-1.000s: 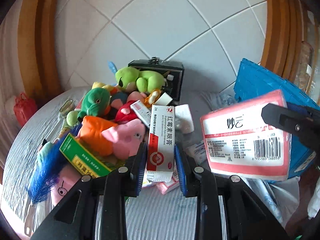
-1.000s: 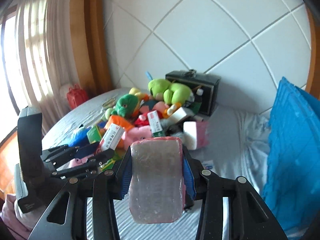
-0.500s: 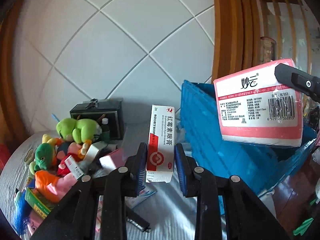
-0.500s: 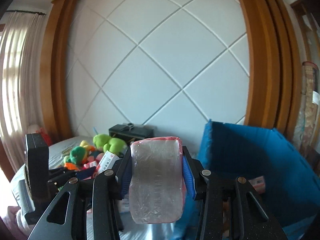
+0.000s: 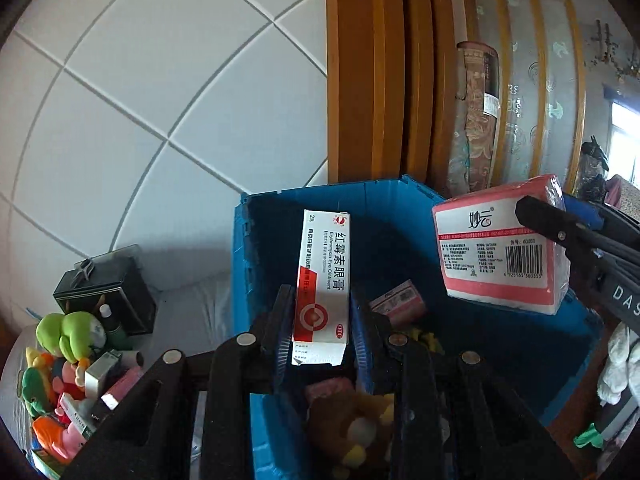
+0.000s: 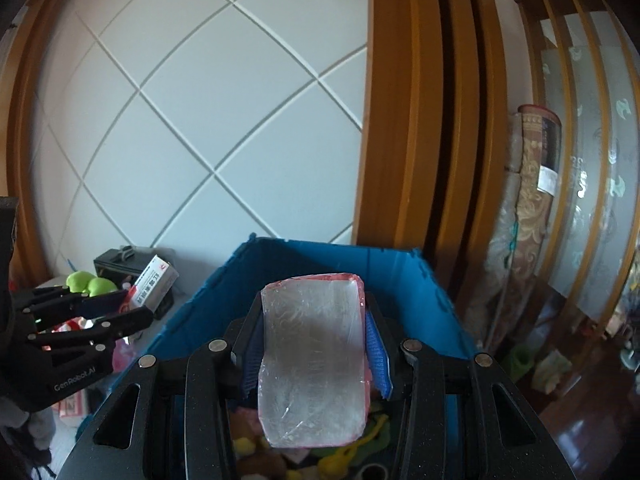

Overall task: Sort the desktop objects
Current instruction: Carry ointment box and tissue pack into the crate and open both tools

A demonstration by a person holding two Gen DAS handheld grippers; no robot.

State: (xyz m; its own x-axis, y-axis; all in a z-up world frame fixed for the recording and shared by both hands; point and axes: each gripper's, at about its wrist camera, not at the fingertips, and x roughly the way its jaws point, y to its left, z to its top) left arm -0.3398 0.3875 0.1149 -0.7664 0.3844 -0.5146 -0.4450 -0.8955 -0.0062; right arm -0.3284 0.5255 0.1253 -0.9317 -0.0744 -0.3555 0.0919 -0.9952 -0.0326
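The left gripper (image 5: 322,322) clamps a white-and-red ointment box (image 5: 323,285) upright above the blue bin (image 5: 280,200). The right gripper (image 6: 314,346) grips a pink tissue pack (image 6: 314,364) over the same bin, above plush toys (image 6: 340,460) inside.

Two wrist cameras, both over the blue bin

The left wrist view looks along its fingers down into the blue bin (image 5: 500,344) from close above its near edge; the right wrist view faces likewise from beside it, sharing the bin's far wall and tiled wall (image 6: 208,112).
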